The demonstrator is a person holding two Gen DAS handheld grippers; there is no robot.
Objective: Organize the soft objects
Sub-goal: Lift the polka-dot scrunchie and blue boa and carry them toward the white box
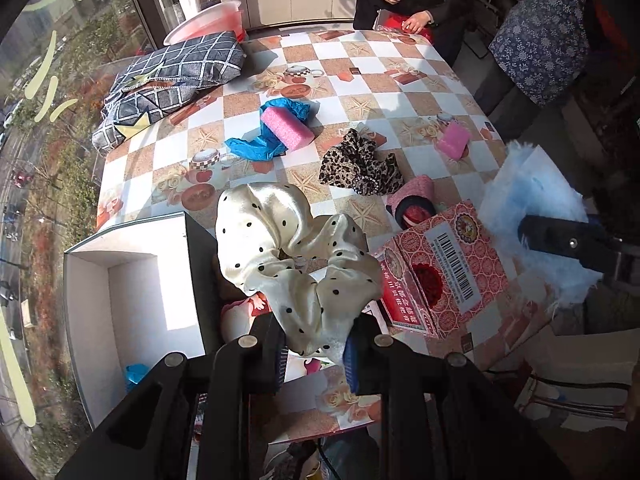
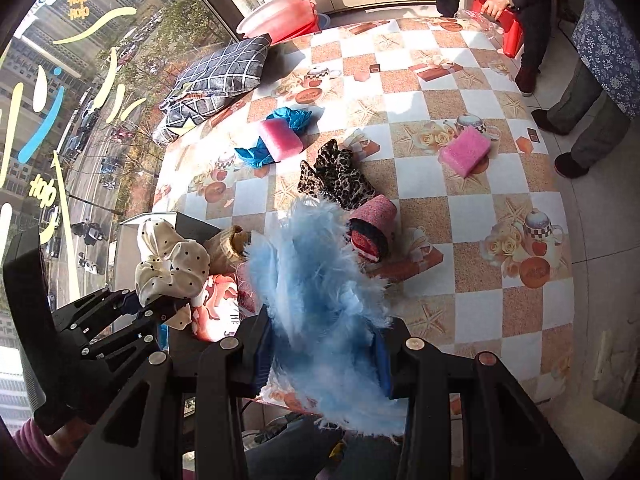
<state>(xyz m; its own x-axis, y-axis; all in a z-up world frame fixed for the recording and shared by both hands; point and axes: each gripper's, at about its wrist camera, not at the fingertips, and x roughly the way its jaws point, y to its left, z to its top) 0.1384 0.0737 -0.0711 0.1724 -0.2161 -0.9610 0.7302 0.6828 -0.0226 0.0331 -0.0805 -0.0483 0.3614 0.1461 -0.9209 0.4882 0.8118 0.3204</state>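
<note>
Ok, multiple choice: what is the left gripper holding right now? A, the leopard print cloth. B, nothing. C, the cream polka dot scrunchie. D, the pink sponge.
C: in the left wrist view the left gripper is closed on the cream polka dot scrunchie, while the leopard print cloth and the pink sponge lie on the table.

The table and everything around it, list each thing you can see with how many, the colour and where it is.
Scrunchie: one, cream with black dots, in left hand-held gripper.
Fluffy item: one, light blue, in right hand-held gripper.
Foam blocks: two, pink, mid-table and right side.
Plastic bag: one, blue, under the left foam block.
Leopard cloth: one, centre.
Rolled cloth: one, pink and black, near the leopard cloth.
Red box: one, near edge.
White box: one, open, left.
Checked bedding: navy, far left.
Left hand-held gripper: black.
Right hand-held gripper: black.
</note>
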